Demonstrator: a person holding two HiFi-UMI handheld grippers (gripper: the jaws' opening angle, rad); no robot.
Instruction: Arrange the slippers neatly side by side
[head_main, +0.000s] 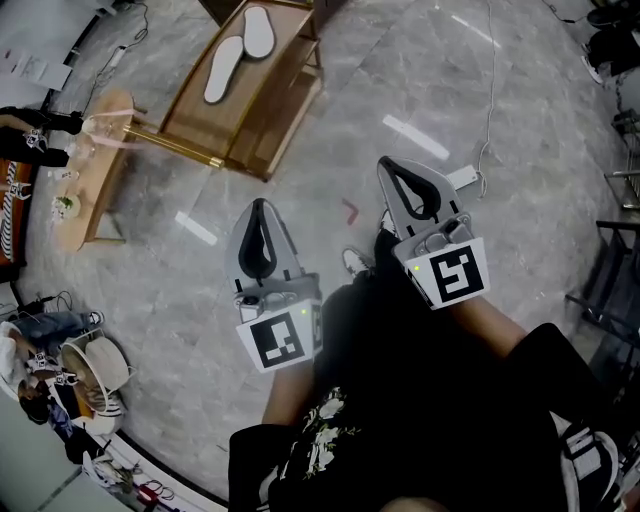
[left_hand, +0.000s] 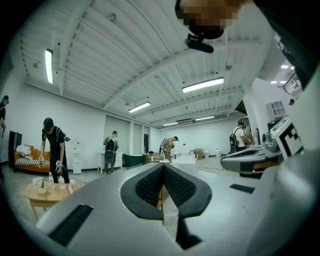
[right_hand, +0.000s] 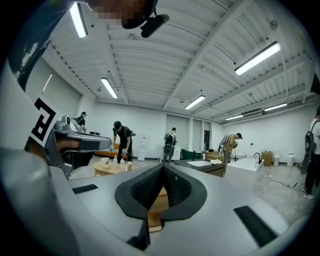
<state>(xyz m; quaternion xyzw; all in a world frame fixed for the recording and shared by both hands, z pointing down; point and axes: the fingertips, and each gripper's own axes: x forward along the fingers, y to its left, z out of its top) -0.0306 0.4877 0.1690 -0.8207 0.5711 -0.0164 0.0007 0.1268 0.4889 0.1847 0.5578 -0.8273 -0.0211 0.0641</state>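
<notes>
The work seems not yet begun: one pale flat slipper (head_main: 224, 68) and its mate (head_main: 259, 30) lie staggered on the low wooden surface (head_main: 262, 95), well apart from the left gripper (head_main: 260, 208) and right gripper (head_main: 390, 172), whose jaws are together on nothing.

Left gripper (head_main: 262, 238) and right gripper (head_main: 412, 193) closed, level, empty.

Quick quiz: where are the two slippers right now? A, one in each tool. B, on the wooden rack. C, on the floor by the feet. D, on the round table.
B: the slippers lie together on the rack at the top of the head view, well away from the left tool and right tool, both shut on nothing.
</notes>
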